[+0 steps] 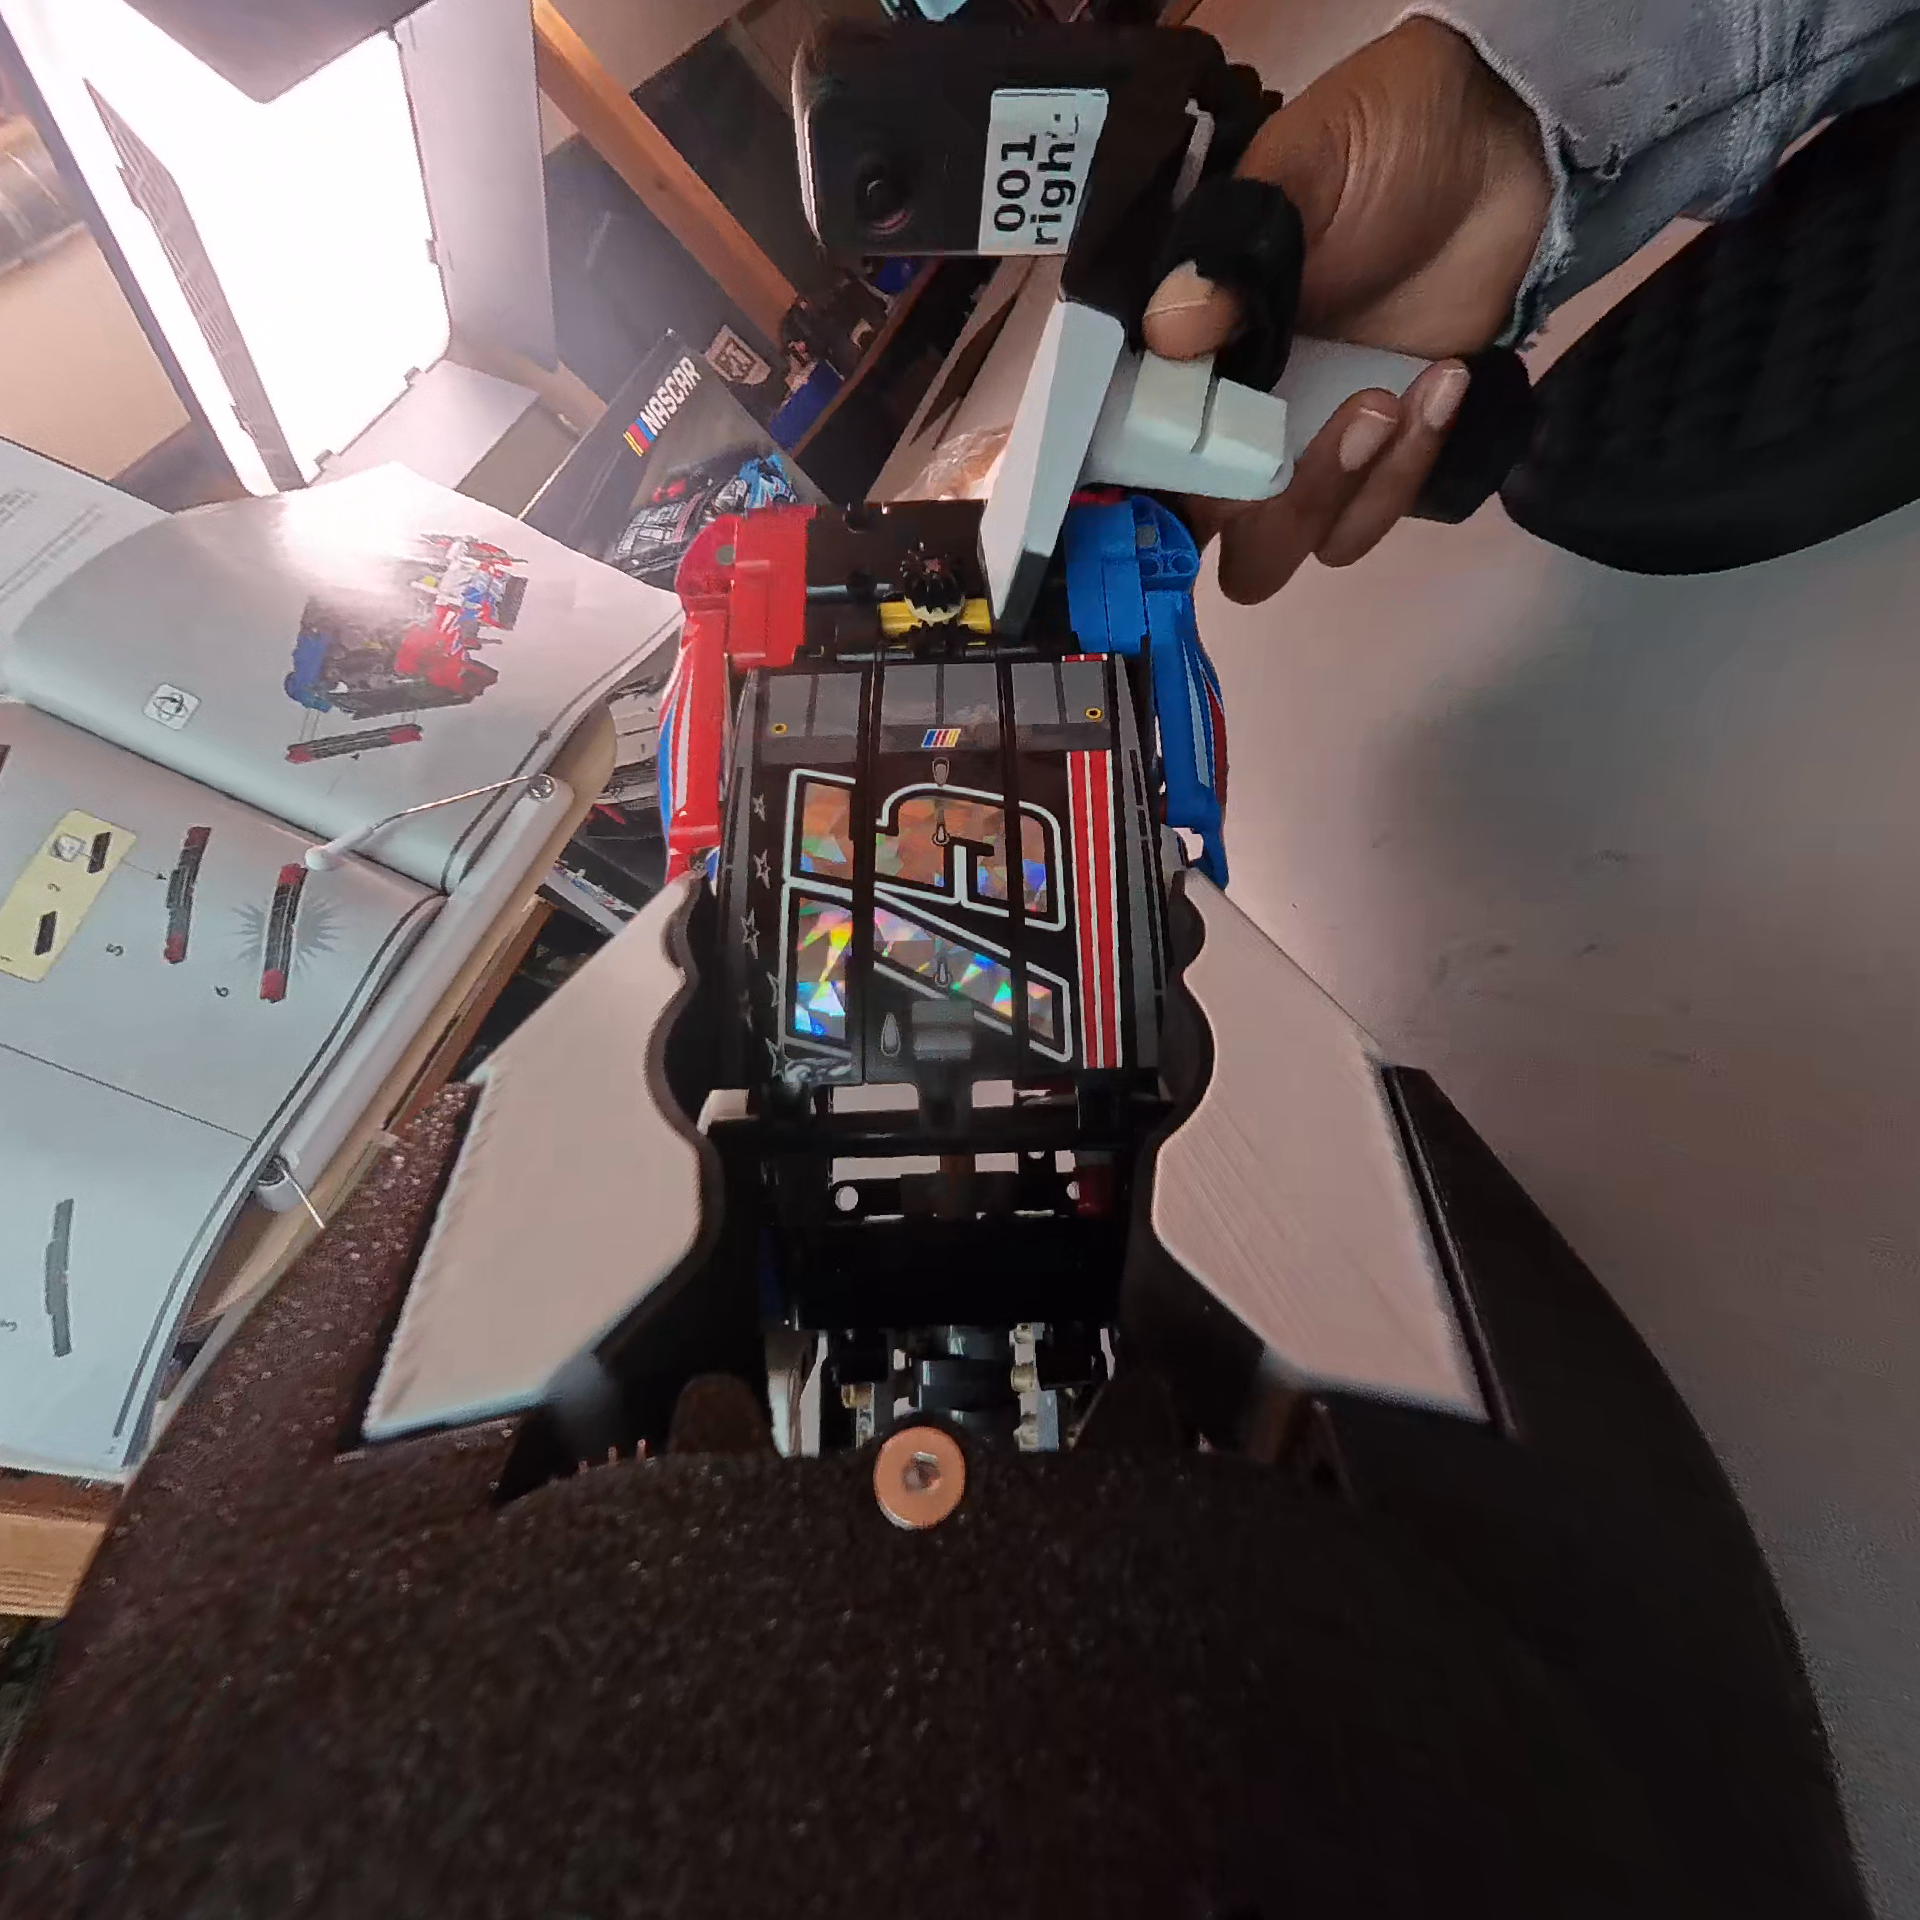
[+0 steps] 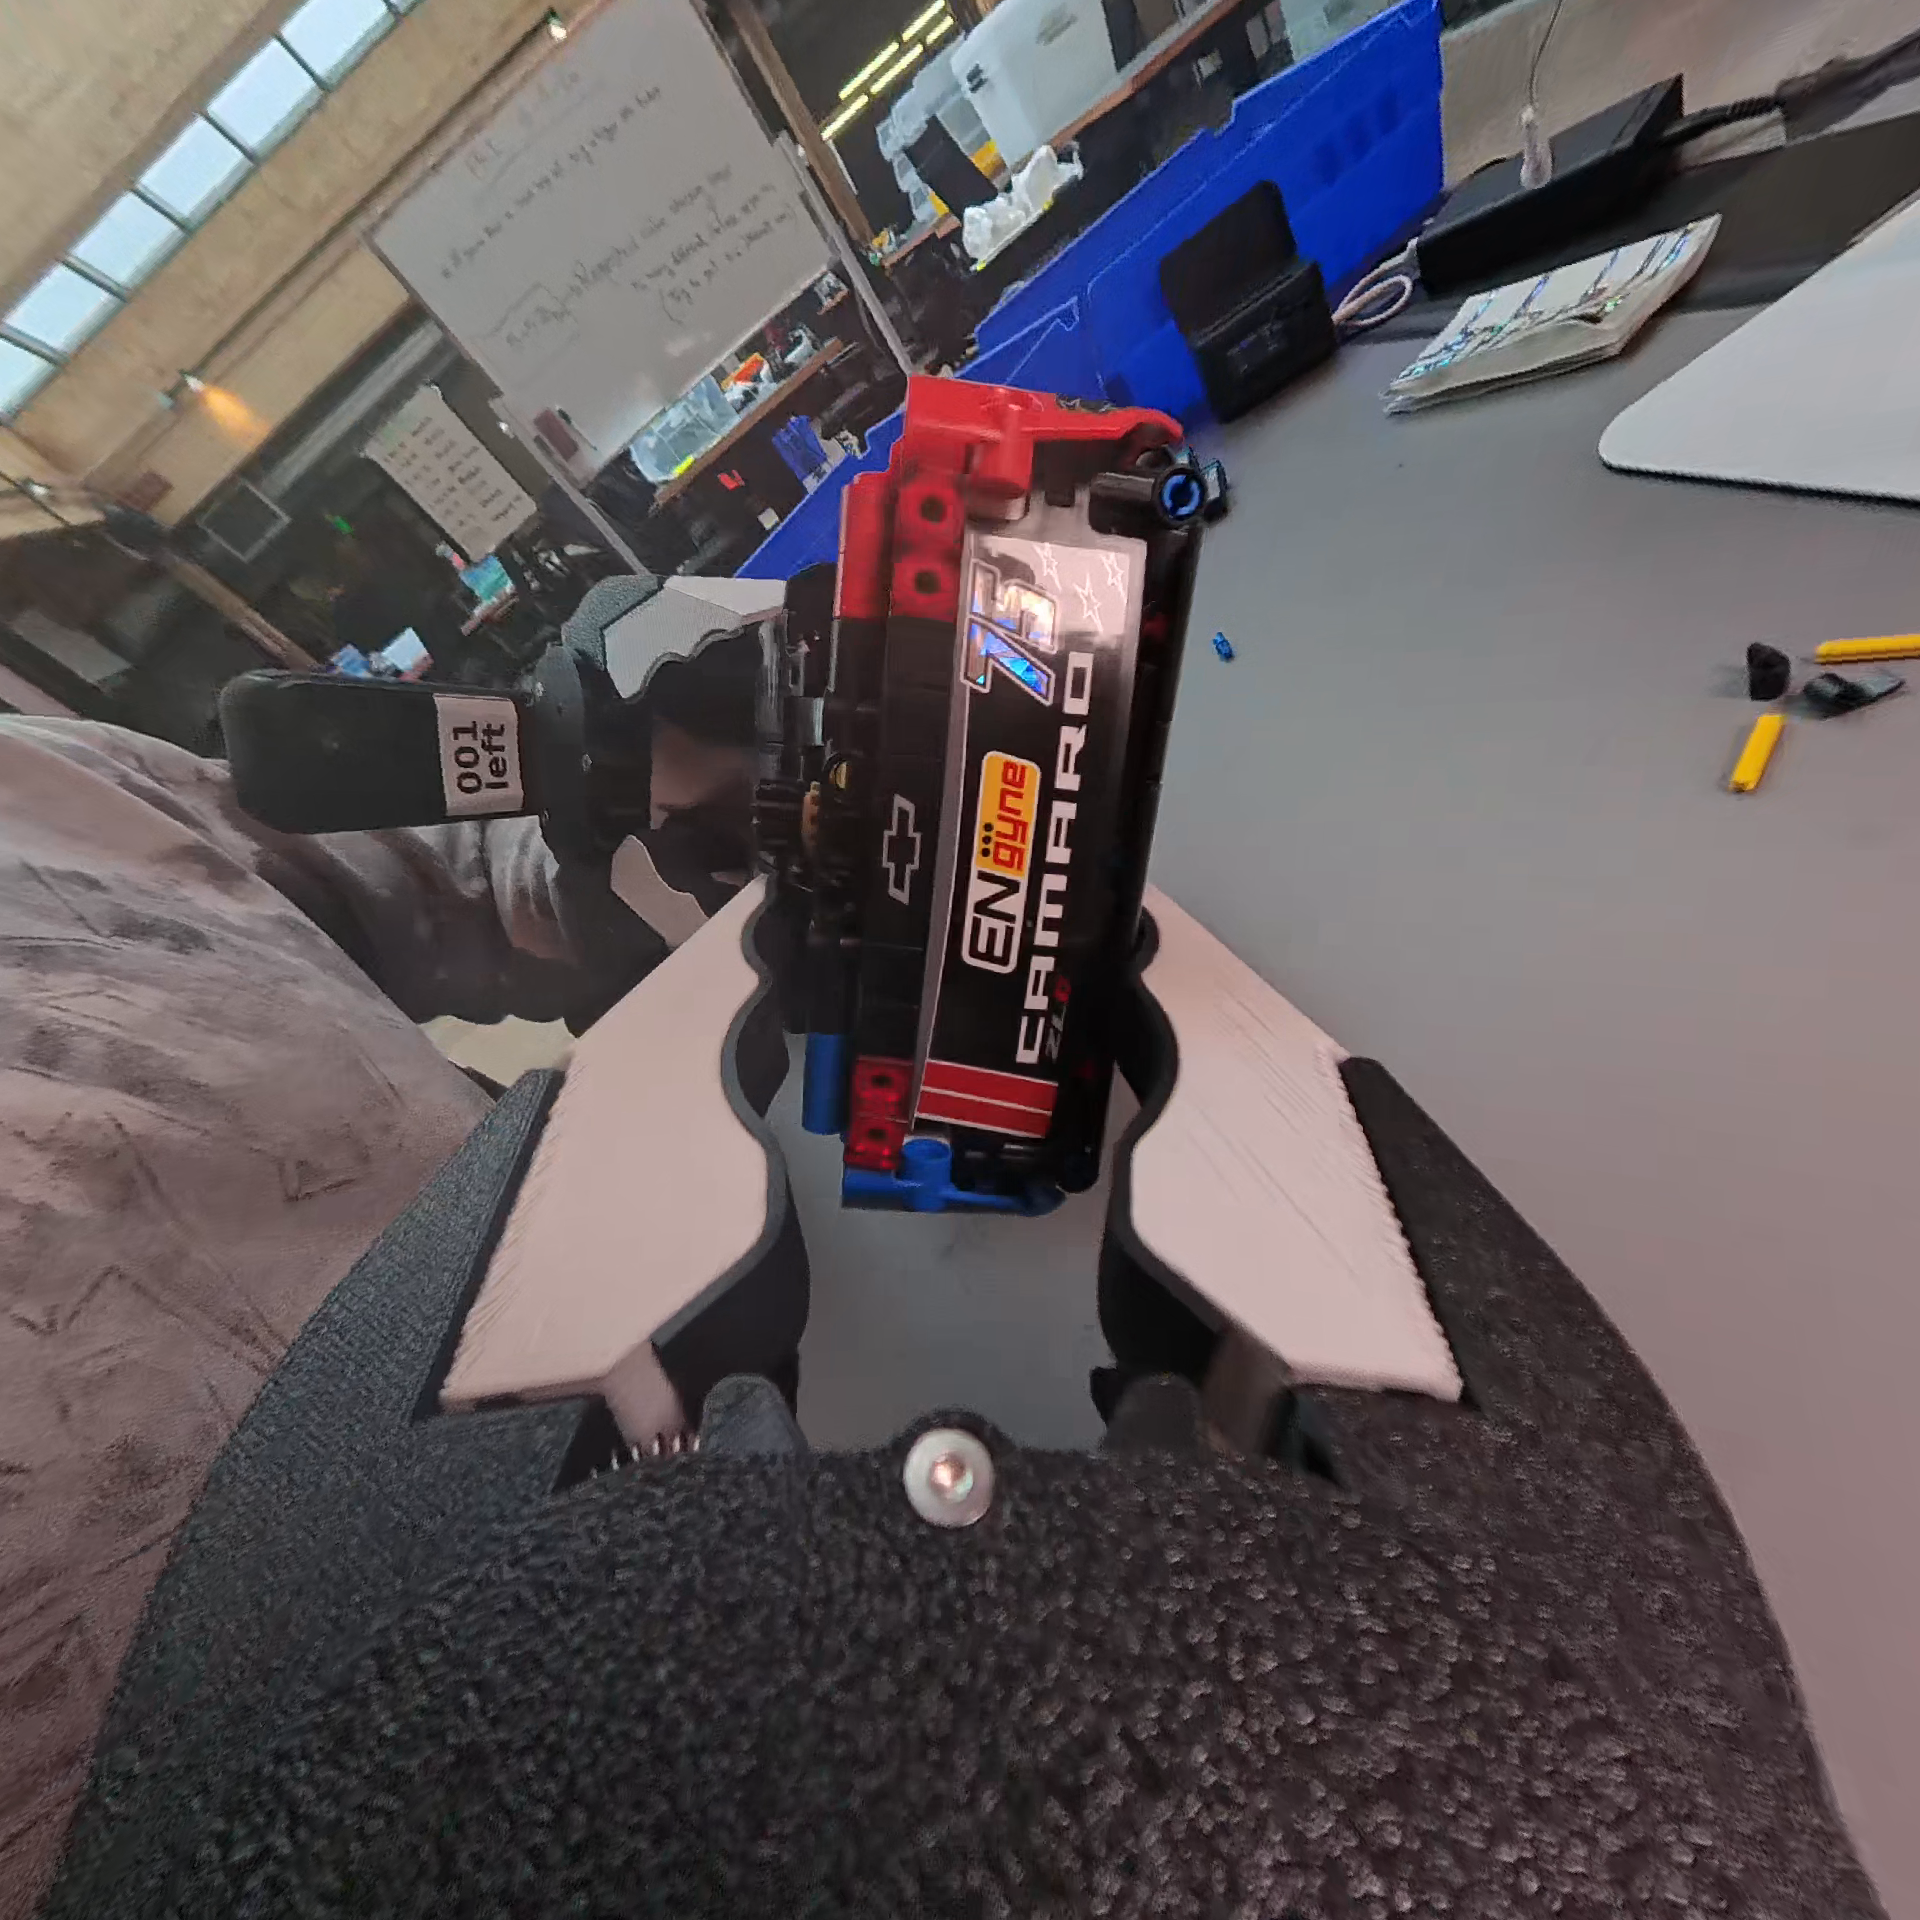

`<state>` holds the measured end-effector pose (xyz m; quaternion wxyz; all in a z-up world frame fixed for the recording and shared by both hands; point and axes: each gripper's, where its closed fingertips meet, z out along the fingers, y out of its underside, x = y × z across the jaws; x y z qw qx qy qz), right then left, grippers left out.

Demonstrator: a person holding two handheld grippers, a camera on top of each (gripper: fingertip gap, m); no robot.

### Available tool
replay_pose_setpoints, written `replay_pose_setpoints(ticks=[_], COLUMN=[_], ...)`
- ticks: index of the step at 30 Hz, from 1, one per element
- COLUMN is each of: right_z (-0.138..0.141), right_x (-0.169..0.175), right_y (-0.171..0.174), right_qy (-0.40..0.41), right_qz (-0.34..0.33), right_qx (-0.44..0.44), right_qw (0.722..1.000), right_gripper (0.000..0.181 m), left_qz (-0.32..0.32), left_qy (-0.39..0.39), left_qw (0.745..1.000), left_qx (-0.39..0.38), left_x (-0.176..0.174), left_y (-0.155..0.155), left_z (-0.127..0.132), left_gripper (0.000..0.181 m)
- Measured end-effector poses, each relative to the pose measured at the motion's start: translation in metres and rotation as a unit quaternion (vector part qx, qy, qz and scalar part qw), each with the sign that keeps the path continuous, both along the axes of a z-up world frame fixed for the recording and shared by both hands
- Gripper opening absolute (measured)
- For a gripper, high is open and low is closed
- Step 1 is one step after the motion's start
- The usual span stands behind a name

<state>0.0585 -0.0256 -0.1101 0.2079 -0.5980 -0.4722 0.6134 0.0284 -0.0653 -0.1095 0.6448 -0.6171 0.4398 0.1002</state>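
A brick-built race car (image 1: pixel 935 883) with a black roof, a holographic number, a red side and a blue side is held off the grey table between both grippers. My left gripper (image 1: pixel 935 904) is shut on its body, one finger on each flank. My right gripper (image 2: pixel 948 914) is shut on one end of the car (image 2: pixel 997 831), which stands on edge in that view. One white finger (image 1: pixel 1023 499) of the right gripper presses the car's far end, held by a person's hand (image 1: pixel 1382 260). The left gripper (image 2: pixel 665 748) also shows at the car's left.
An open instruction booklet (image 1: pixel 260 831) sits on a stand at the left, beside a printed box (image 1: pixel 675 416) and a bright light panel (image 1: pixel 260 260). On the grey table (image 2: pixel 1455 935) lie loose yellow and black pieces (image 2: pixel 1756 748), another booklet (image 2: pixel 1548 312), a black box (image 2: pixel 1247 301) and a blue bin (image 2: pixel 1195 208). My right fingertips sit around 6 cm from my left ones.
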Motion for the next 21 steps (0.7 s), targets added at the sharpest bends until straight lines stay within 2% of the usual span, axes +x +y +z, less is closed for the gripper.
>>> replay_pose_setpoints(ticks=[2,4,8,10,15,18,21], right_z=[0.009,0.018,0.033,0.039,0.053,0.059,0.063], right_x=[0.0,0.001,0.003,0.003,-0.005,-0.013,-0.019], right_y=[0.002,0.003,0.005,0.002,-0.016,-0.028,-0.038], right_qy=[0.003,0.002,-0.009,-0.013,-0.022,-0.019,-0.018], right_qz=[0.002,0.008,0.021,0.032,0.073,0.098,0.114], right_qx=[0.019,0.047,0.113,0.154,0.25,0.291,0.321], right_qw=[1.0,0.999,0.993,0.987,0.965,0.951,0.94], right_gripper=[0.061,0.059,0.058,0.058,0.057,0.057,0.056], left_qz=[0.004,-0.02,-0.051,-0.06,-0.107,-0.137,-0.183], left_qy=[-0.002,-0.016,-0.049,-0.103,-0.244,-0.251,-0.246], left_qw=[1.0,1.0,0.997,0.993,0.958,0.945,0.925], left_qx=[-0.004,-0.01,-0.004,-0.013,-0.102,-0.158,-0.223], left_x=[-0.002,0.0,-0.003,-0.009,-0.022,-0.016,0.001], left_y=[0.002,-0.002,-0.015,-0.018,-0.014,-0.005,-0.004], left_z=[0.0,0.003,0.022,0.038,0.089,0.1,0.099], left_gripper=[0.086,0.085,0.077,0.074,0.075,0.08,0.091])
